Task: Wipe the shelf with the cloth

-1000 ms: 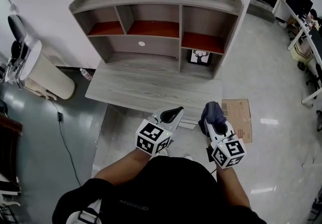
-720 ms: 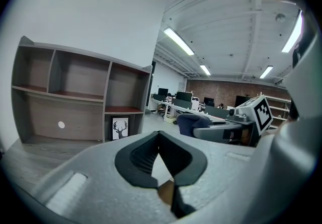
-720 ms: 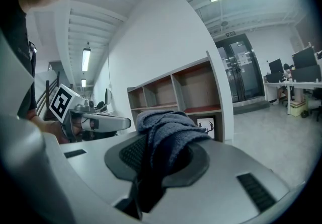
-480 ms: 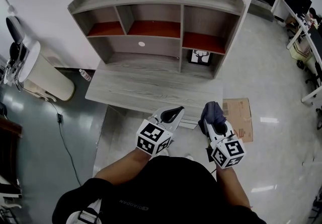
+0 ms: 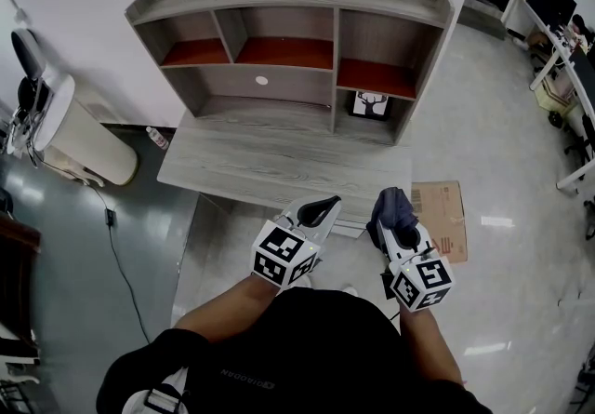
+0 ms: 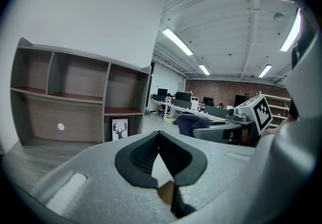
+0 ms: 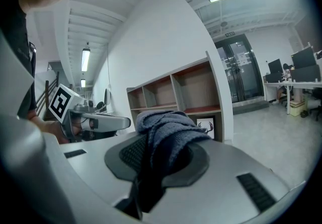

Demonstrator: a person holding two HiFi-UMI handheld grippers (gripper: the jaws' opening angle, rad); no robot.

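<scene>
1. my right claw (image 5: 400,233) is clenched on the cloth (image 5: 392,206), bunched at its tip, ready for wiping.
2. my left claw (image 5: 319,211) is closed on nothing, kept aside.
3. both hang short of the worktop (image 5: 270,161); the shelf (image 5: 288,54) stands beyond.

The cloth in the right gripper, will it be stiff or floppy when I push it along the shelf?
Probably floppy: the cloth bunches in soft folds over the right gripper. Its knitted, fuzzy surface likely drags rather than slips on the shelf. It seems light, since it stands up above the jaws.
</scene>
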